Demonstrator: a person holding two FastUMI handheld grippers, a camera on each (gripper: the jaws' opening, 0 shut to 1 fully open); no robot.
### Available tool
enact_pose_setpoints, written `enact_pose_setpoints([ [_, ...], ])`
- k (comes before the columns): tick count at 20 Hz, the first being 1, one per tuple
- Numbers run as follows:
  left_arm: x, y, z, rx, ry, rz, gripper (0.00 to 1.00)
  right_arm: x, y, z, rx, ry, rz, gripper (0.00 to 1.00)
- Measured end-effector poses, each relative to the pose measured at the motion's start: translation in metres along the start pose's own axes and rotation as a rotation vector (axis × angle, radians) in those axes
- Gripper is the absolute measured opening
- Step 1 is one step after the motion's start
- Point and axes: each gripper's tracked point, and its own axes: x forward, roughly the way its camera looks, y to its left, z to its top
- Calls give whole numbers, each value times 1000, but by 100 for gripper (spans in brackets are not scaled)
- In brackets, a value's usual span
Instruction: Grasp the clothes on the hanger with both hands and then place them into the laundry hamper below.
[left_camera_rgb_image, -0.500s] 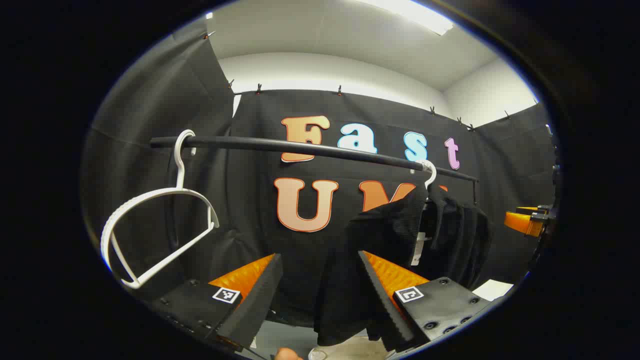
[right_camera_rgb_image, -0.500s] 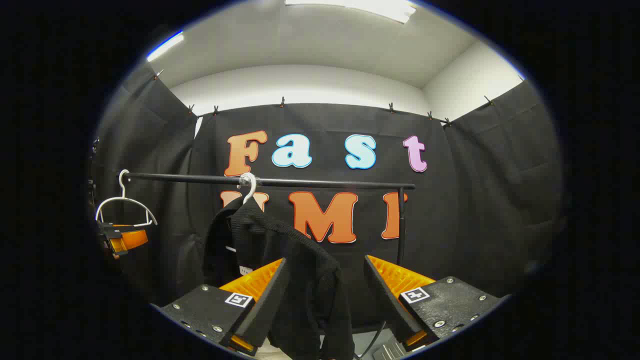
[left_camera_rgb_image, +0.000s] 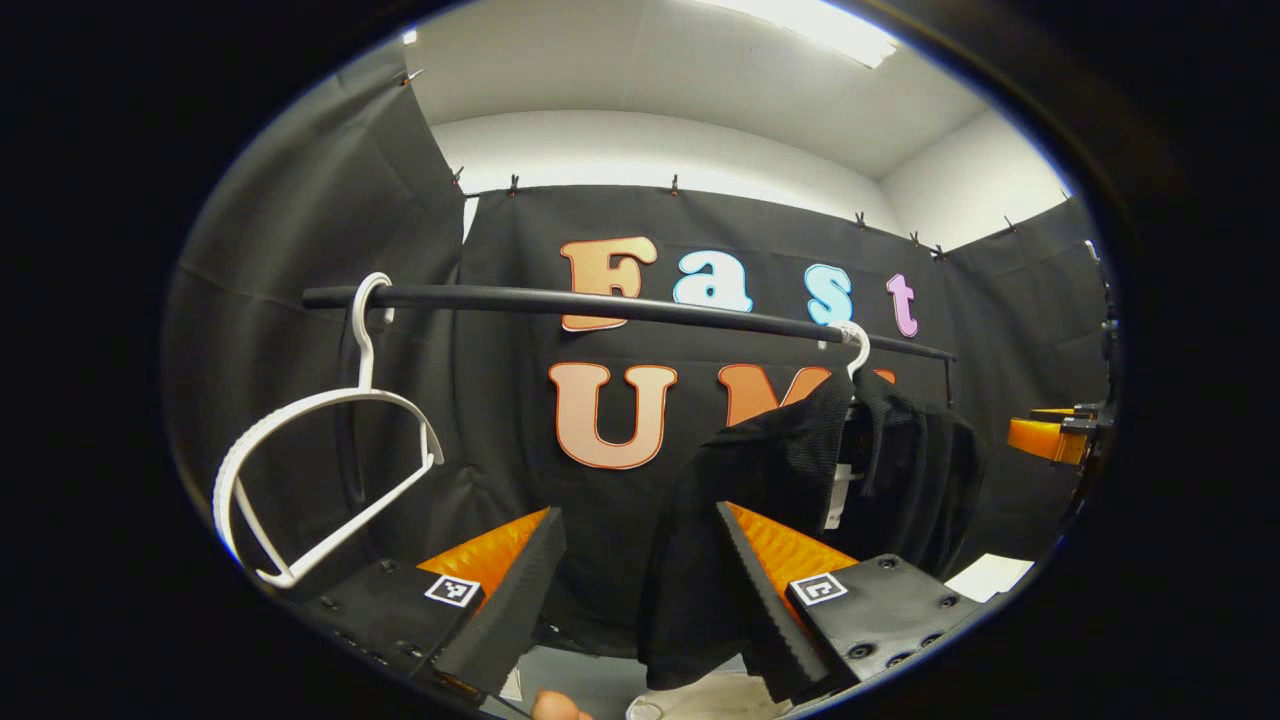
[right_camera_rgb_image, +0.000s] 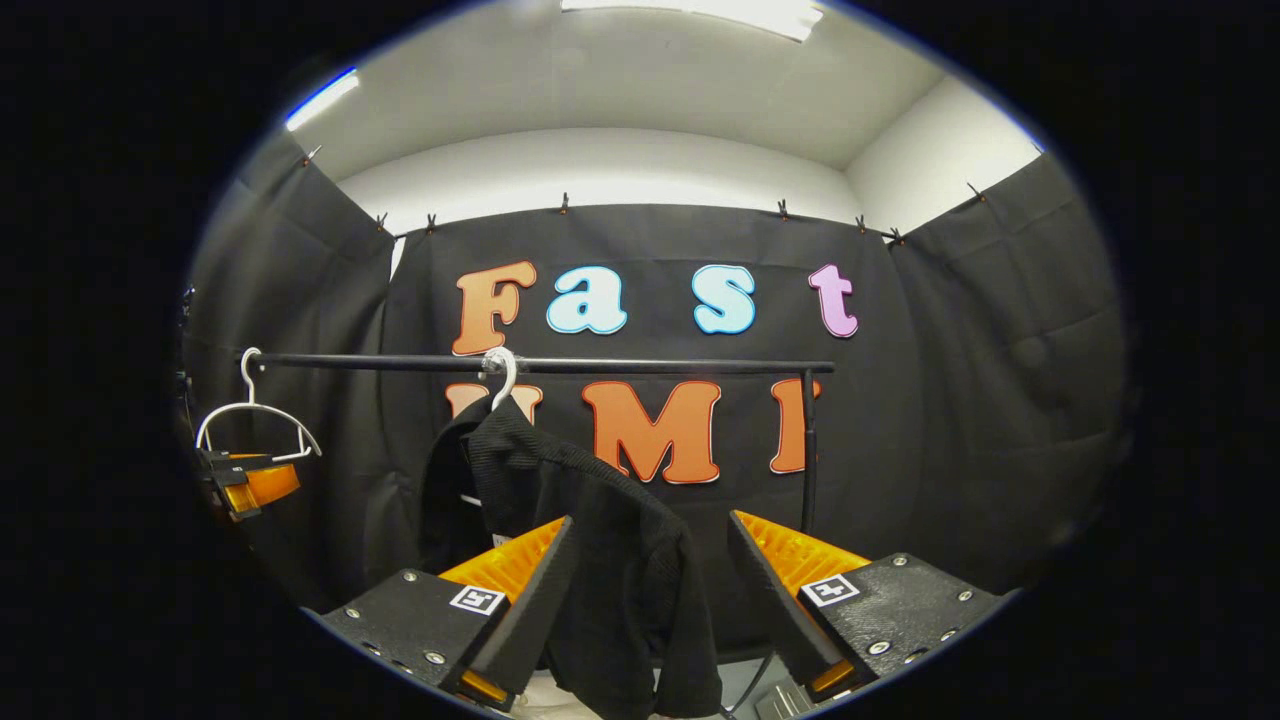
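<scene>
Both cameras have dipped a touch since half a second ago, so the rail and garment sit slightly higher in the two views, and a bit more pale stuff shows at the bottom of the left gripper view.

Left gripper (left_camera_rgb_image: 635, 585) has its fingers spread wide, nothing between them, hanging just short of the black garment (left_camera_rgb_image: 800, 500), whose near sleeve droops past the right finger. Right gripper (right_camera_rgb_image: 650, 590) is just as wide open and gripping nothing, with the garment's other shoulder and sleeve (right_camera_rgb_image: 600, 560) hanging down between and behind its fingers; can't tell if cloth touches them.

Garment is on its white hanger (right_camera_rgb_image: 503, 375), hooked over the black rail (left_camera_rgb_image: 620, 305). A second, bare white hanger (left_camera_rgb_image: 320, 440) hangs near the rail's other end, well apart from the clothes. Something pale (left_camera_rgb_image: 700, 695) peeks in under the garment in the left gripper view, too cut off to say if it's the hamper.
</scene>
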Motion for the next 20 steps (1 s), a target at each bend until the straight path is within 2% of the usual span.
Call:
enact_pose_setpoints([
  [1,-1,0,1,-4,-2,-1,100,1,-2,0,3,0,-3,92],
  [3,0,1,3,-3,-4,3,96,1,-2,1,13,-2,-1,92],
  [8,1,-4,4,2,-5,1,96,6,-8,0,4,2,-15,92],
  [9,1,-5,4,-1,-4,-1,100,6,-8,-1,11,4,-14,92],
  [10,1,-5,2,-2,-2,-3,96,6,-8,-2,18,5,-12,92],
  [12,1,-5,2,0,-2,-6,96,5,-6,-5,26,11,-8,92],
  [13,1,-6,2,-5,-5,-11,100,5,-5,-9,27,17,-7,92],
  [14,0,-7,2,-11,-6,-20,93,6,-3,-14,26,25,-5,92],
  [15,0,-8,1,-16,-4,-22,100,7,-1,-19,24,35,-2,92],
  [20,2,-14,-12,-7,10,-33,100,11,17,-51,27,81,17,92],
])
